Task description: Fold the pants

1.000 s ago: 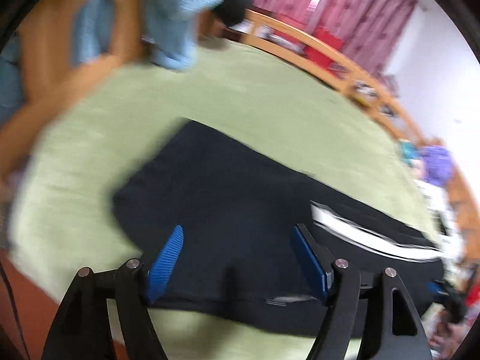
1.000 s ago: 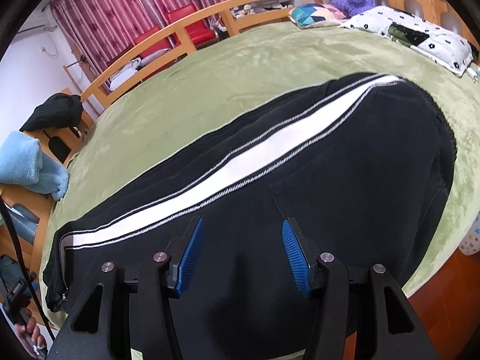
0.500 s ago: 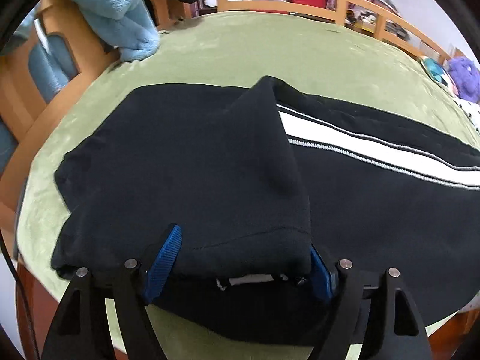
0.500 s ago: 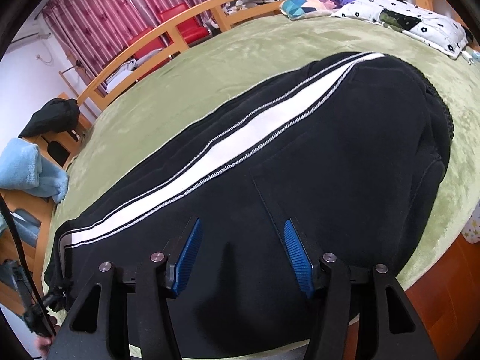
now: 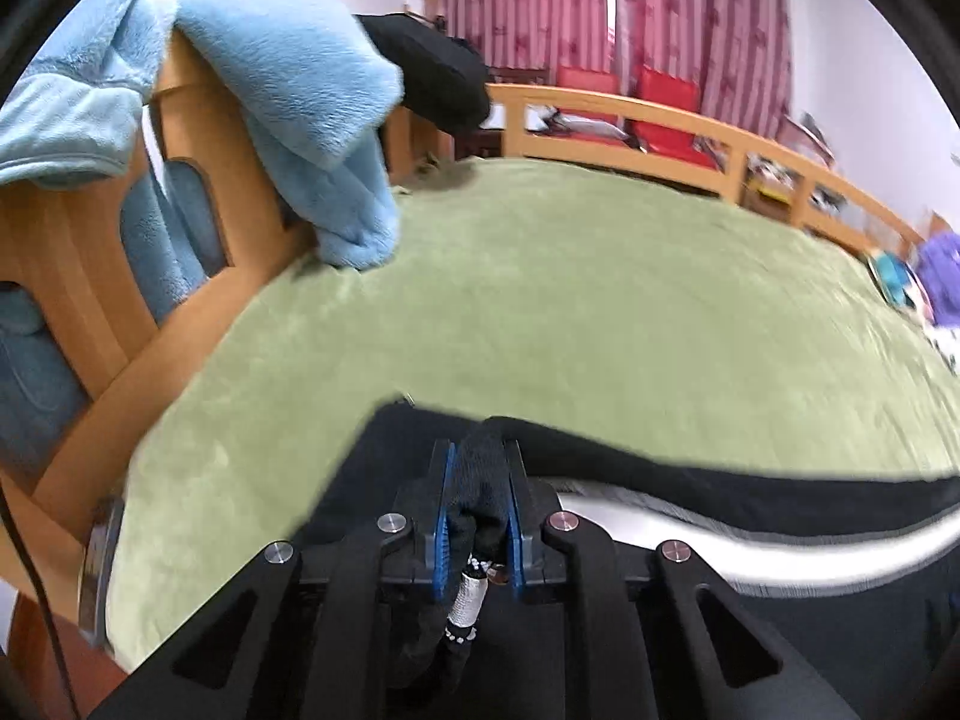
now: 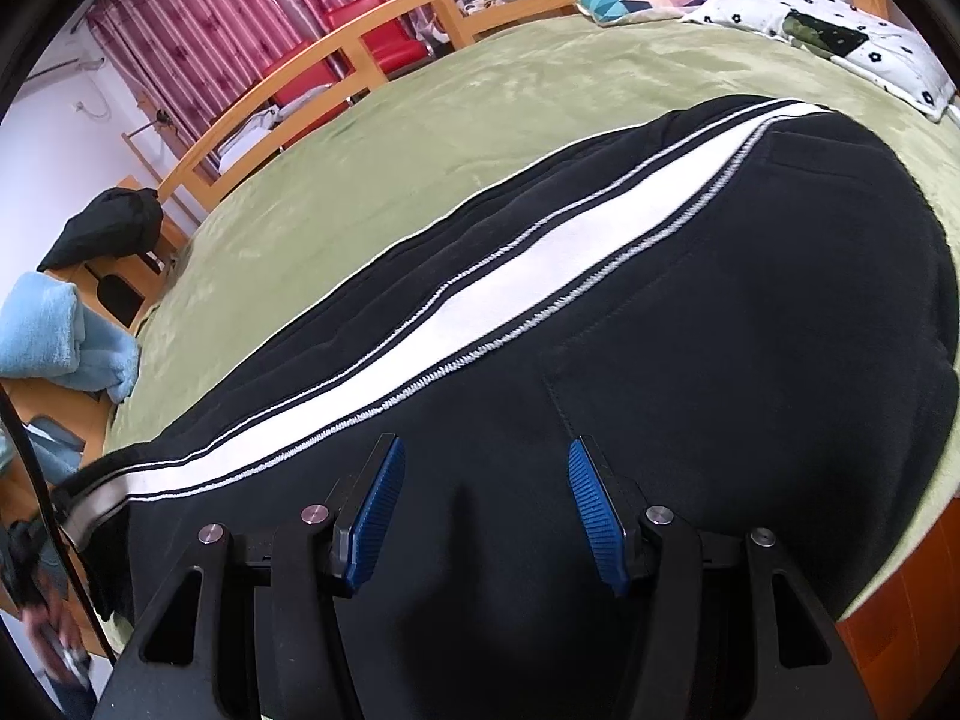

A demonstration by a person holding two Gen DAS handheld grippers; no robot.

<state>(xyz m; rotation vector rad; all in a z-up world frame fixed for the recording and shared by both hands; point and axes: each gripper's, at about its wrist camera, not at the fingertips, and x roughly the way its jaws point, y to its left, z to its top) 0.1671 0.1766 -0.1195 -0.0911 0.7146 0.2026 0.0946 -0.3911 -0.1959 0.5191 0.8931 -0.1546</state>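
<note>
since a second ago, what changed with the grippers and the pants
The left gripper has just closed its jaws on a bunched end of the black pants; a second ago they stood open over the flat fabric. Its view has swung up toward the blue blanket. The right gripper stays open above the pants, which still lie on the green bedspread.

bed: green cover (image 6: 456,138) | rail: wooden (image 5: 672,120) | curtains: red (image 5: 528,6) | walls: white (image 5: 864,60)
</note>
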